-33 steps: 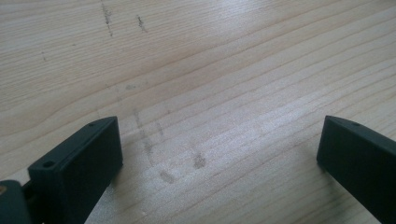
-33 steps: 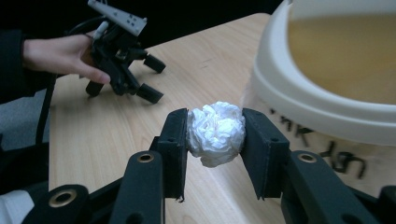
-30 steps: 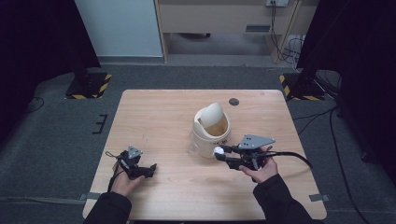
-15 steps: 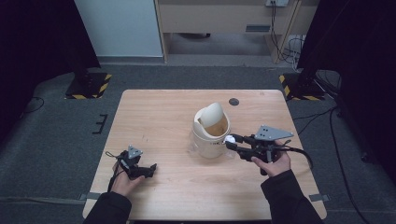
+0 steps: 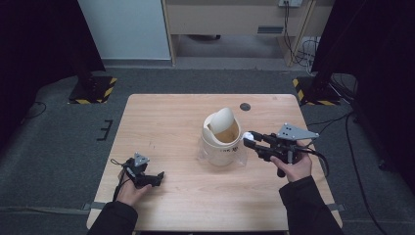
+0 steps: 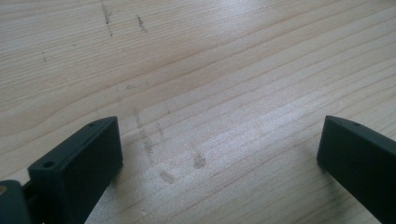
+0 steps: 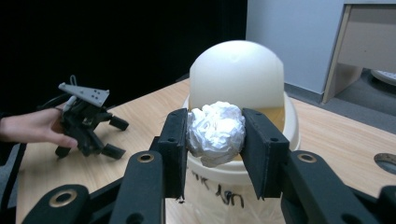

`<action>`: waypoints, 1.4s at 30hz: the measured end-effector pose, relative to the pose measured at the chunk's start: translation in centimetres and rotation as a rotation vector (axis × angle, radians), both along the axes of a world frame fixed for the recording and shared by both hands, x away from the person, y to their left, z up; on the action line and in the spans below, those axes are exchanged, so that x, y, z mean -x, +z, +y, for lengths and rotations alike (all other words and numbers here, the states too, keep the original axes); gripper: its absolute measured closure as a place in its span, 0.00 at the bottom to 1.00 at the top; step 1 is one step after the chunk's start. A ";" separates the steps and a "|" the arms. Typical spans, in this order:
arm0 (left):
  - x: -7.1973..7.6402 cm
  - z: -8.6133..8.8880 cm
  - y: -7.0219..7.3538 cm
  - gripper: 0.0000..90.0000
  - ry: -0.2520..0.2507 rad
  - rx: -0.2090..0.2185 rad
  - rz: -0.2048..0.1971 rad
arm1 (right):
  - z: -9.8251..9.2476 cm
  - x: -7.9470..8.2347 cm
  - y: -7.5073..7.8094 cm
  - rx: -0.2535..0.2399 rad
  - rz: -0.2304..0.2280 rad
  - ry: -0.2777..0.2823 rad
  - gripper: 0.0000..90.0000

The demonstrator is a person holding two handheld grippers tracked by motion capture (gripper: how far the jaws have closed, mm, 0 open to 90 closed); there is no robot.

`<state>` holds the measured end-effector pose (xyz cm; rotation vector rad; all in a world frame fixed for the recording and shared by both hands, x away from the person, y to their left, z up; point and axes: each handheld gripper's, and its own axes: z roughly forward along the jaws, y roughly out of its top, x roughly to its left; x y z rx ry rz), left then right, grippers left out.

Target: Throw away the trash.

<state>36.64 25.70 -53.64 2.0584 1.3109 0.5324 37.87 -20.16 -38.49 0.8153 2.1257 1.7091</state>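
Note:
A small cream bin (image 5: 221,142) with a domed swing lid (image 5: 222,119) stands mid-table; its opening faces the right gripper. My right gripper (image 5: 248,137) is shut on a crumpled white paper ball (image 5: 248,134), held just off the bin's right rim. In the right gripper view the paper ball (image 7: 216,132) sits clamped between the jaws, in front of the bin (image 7: 239,154) and its lid (image 7: 236,74). My left gripper (image 5: 155,177) rests low on the table at the front left, jaws wide apart over bare wood (image 6: 205,116).
The wooden table (image 5: 166,117) has a round dark cable hole (image 5: 245,106) at the back. A clear plastic liner edge (image 5: 201,157) sticks out at the bin's base. Black stands with striped feet (image 5: 93,88) flank the table on grey floor.
My right gripper has carried the paper ball up and away from the front of the bin, to beside its right rim. The left gripper stayed put.

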 end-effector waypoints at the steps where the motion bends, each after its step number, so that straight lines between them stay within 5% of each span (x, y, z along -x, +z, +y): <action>1: 0.0 0.0 0.0 0.00 0.000 0.000 0.000 | 0.0 -0.2 0.1 -0.001 0.000 -0.004 0.69; 18: 0.0 0.0 0.0 0.00 0.000 0.000 0.000 | 1.5 -2.9 -0.5 0.017 0.019 -0.041 0.69; 42: 0.0 0.0 0.0 0.00 -0.001 0.001 0.000 | 4.9 -6.0 -3.7 0.140 0.096 -0.044 0.67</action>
